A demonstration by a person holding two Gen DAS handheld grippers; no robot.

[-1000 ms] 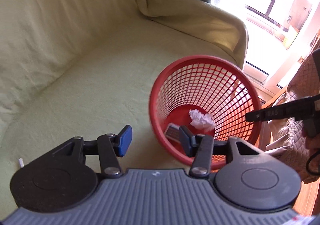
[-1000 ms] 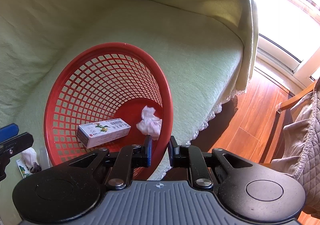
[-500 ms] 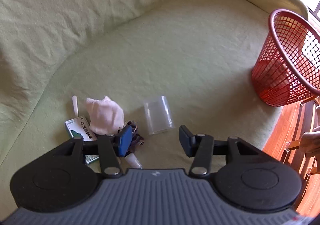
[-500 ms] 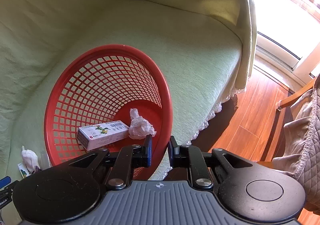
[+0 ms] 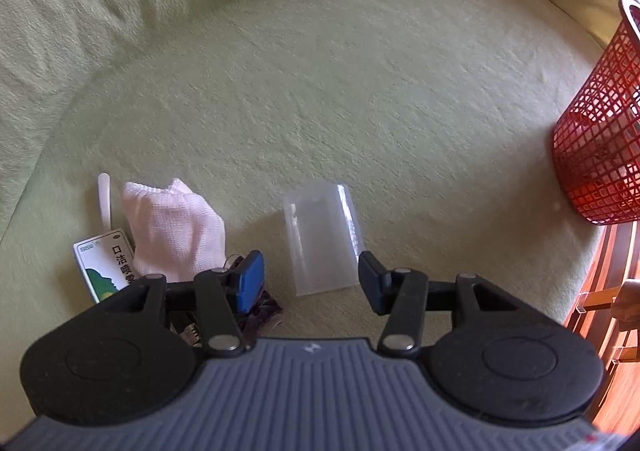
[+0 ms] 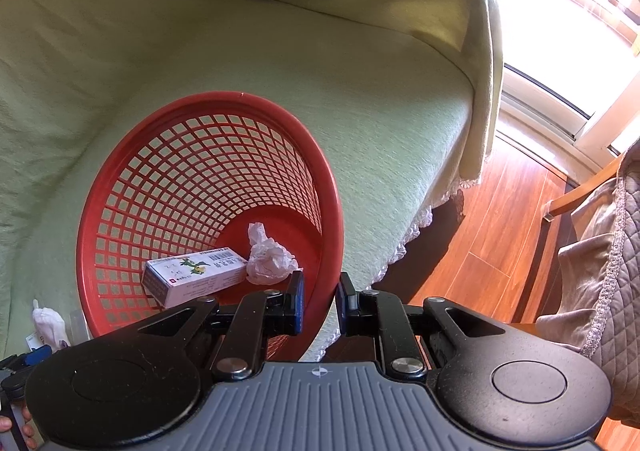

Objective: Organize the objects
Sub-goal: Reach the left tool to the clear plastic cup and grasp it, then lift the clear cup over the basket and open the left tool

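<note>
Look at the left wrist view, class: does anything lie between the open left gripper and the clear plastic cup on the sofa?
Nothing visible does. The left gripper is open, and the clear plastic cup lies on its side just ahead of the gap. The pink cloth and green-and-white box sit off to the left.

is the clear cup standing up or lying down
Lying down. The clear cup rests on its side on the green cover, its open end toward the left claw.

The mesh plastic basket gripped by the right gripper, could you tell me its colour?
Red; the right wrist view shows it best.
</note>
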